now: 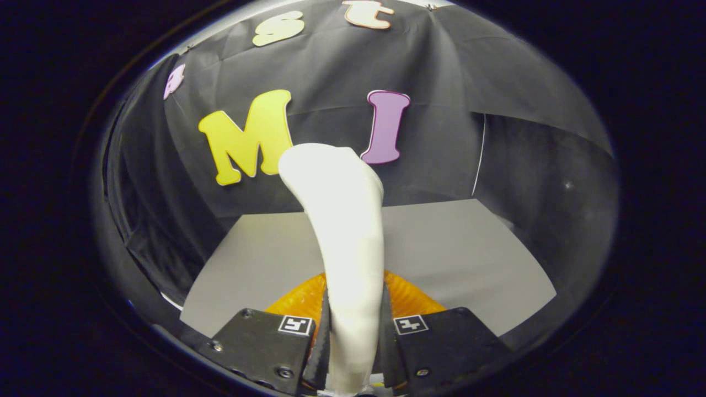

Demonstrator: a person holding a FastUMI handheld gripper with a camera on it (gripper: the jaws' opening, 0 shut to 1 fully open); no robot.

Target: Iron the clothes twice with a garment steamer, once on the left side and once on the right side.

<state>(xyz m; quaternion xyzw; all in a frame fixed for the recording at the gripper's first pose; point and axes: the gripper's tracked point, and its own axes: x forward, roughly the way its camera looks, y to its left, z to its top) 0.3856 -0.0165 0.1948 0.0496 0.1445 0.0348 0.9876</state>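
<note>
One grey tabletop (pixel 452 248) lying ahead, beyond fingers. Orange ribbed item (pixel 411 298) lying on it just beyond fingertips; whether garment, cannot tell. White garment steamer (pixel 345 231) standing between fingers, long axis running forward and up, head curving left. Gripper (pixel 353 331) closing on steamer handle, both fingers pressing its sides.

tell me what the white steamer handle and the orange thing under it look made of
Steamer handle, clamped between the gripper fingers: likely smooth moulded plastic, with a soft even sheen and no seams. Orange thing: probably translucent ribbed plastic, glowing amber with fine ridges.
</note>
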